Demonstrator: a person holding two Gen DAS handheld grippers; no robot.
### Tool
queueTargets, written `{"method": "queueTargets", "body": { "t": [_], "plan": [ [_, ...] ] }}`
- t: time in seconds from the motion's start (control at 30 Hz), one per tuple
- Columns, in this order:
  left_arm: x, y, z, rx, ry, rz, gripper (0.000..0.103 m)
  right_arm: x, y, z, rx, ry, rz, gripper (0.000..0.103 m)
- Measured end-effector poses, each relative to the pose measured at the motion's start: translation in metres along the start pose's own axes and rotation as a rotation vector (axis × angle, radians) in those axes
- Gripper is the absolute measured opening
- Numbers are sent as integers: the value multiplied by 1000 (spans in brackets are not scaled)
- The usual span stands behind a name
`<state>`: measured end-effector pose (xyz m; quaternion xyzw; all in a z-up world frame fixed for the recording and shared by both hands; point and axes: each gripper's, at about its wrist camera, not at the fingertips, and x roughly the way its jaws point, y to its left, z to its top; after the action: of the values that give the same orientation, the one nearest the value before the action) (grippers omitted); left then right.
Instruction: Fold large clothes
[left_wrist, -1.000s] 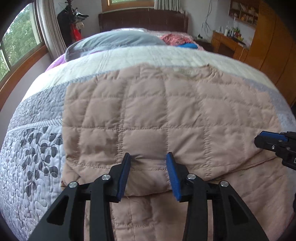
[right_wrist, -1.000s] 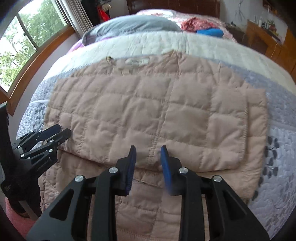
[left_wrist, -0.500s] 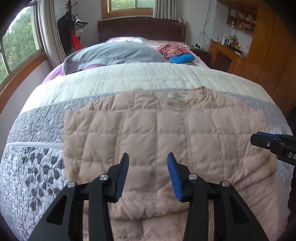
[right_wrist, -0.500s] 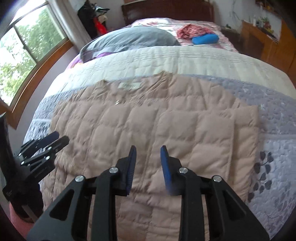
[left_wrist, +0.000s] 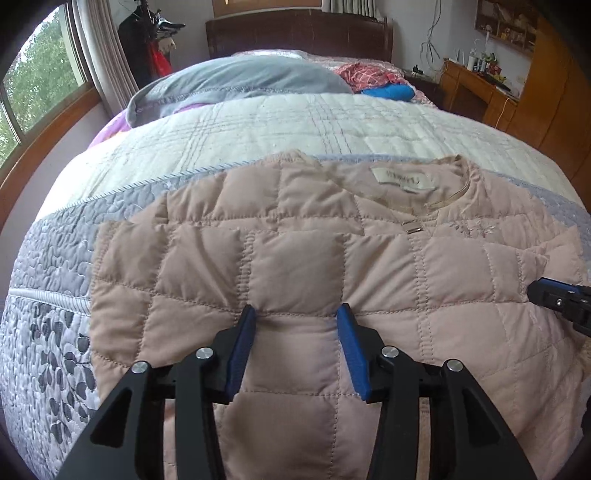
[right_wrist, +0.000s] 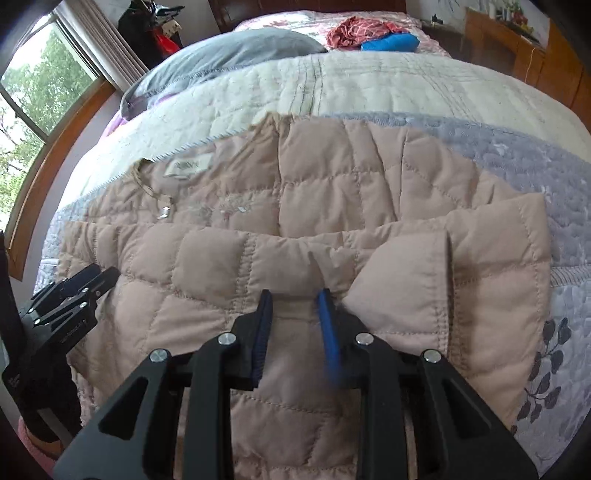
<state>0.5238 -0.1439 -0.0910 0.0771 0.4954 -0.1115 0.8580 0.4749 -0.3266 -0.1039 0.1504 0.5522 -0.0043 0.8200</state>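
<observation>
- Left wrist view: bed quilt (left_wrist: 258, 122) fills frame, cream plaid band above, grey leaf-print band at lower left. Grey pillow (left_wrist: 240, 83) upper centre, dark headboard (left_wrist: 295, 35) behind, window (left_wrist: 33, 85) at left edge, wooden desk (left_wrist: 476, 90) upper right.
- Pink quilted jacket (left_wrist: 295, 258) flat across centre, neck label toward upper right.
- Left gripper (left_wrist: 297, 321) bottom centre, blue pads apart, just opened wider; a raised pucker of jacket between them, pads not pressing it.
- Versus a second ago: collar and label now in sight, more bed beyond.
- Right wrist view: same quilt (right_wrist: 369, 85), red and blue clothes (right_wrist: 373, 33) at top, window (right_wrist: 33, 92) left.
- Jacket (right_wrist: 221, 266) centre, folded sleeve at right.
- Right gripper (right_wrist: 295, 301) bottom centre, narrow gap; cannot tell whether fabric is pinched.
- Folded edge now farther up frame than earlier.
</observation>
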Motion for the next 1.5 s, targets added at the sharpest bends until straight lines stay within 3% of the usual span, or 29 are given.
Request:
{"method": "queueTargets", "body": {
  "t": [0.13,0.2,0.3,0.43,0.6,0.77,0.87,1.0,1.1,1.17,1.23,1.33,1.4,1.5],
  "plan": [
    [-49,27,-14,-22,-68,-67,49,-59,-7,-26,-24,-91,103,35],
    [-78,45,-33,-8,-86,-80,61,-92,-17,-53,-43,-115,123,40],
    [-121,86,-89,-5,-83,-120,72,-128,-36,-100,-55,-122,148,50],
    [-151,129,-169,-14,-58,-60,73,-162,-56,-177,-68,-121,134,61],
    [-174,173,-269,-118,9,-108,73,-179,-77,-272,-53,-96,147,67],
    [-193,171,-324,-153,-1,-163,74,-183,-87,-339,-30,-68,130,70],
    [-193,163,-335,-158,0,-229,75,-176,-91,-362,9,-44,171,70],
    [-178,149,-342,-149,35,-255,75,-168,-88,-380,8,-36,183,70],
    [-170,138,-345,-149,50,-284,73,-165,-82,-386,-24,-54,150,64],
    [-172,130,-344,-126,35,-274,73,-164,-78,-385,-43,-62,134,45],
    [-171,127,-344,-134,34,-276,63,-161,-76,-382,-52,-58,144,25],
    [-170,129,-345,-148,28,-247,44,-159,-73,-380,-71,-56,149,16],
    [-171,132,-346,-171,22,-246,26,-160,-72,-379,-77,-60,153,14],
    [-172,135,-347,-196,17,-265,17,-161,-73,-379,-81,-67,157,13]
  ]
}}
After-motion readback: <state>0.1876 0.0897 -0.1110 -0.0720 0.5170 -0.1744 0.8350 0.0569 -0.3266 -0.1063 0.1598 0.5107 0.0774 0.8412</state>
